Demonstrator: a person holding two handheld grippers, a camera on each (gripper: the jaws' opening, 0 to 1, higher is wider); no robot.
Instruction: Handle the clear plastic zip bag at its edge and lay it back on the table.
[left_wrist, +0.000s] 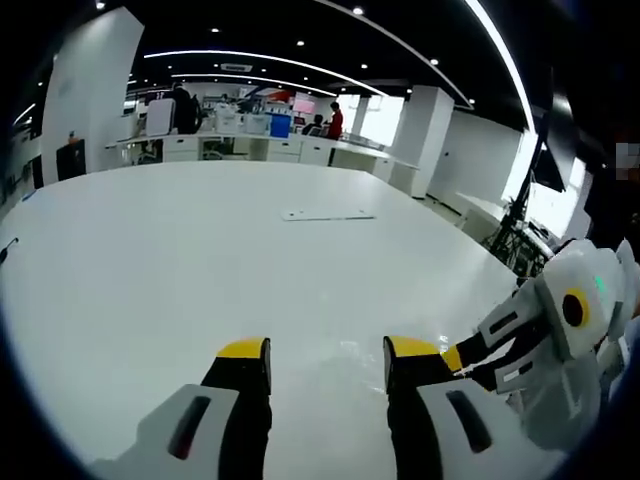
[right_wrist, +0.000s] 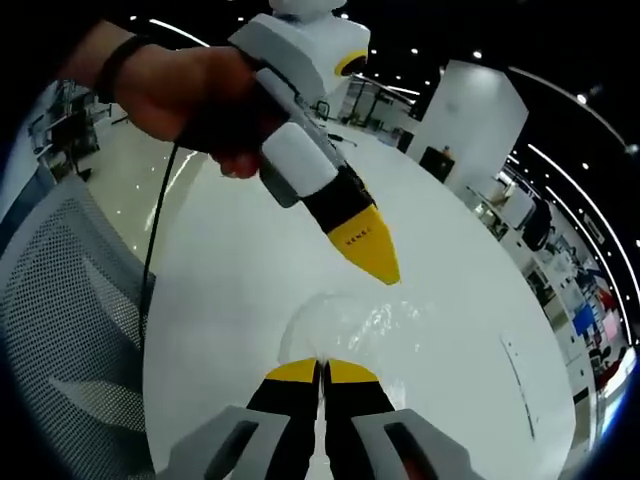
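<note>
In the right gripper view the clear plastic zip bag (right_wrist: 355, 322) lies glossy and crumpled on the white table (right_wrist: 250, 270), just ahead of my right gripper (right_wrist: 322, 372). Its yellow-tipped jaws are shut together on the bag's near edge. The left gripper (right_wrist: 368, 250), held by a hand (right_wrist: 190, 95), points down from above the bag without touching it. In the left gripper view my left gripper (left_wrist: 327, 350) stands open over the table (left_wrist: 200, 250) with nothing between its fingers. The right gripper (left_wrist: 455, 358) reaches in from the right, its tip beside my right-hand jaw.
A grey mesh office chair (right_wrist: 60, 300) stands at the table's edge, and a black cable (right_wrist: 155, 250) hangs from the hand. A thin flat strip (left_wrist: 328, 214) lies mid-table. Desks, pillars and people (left_wrist: 335, 120) are far behind.
</note>
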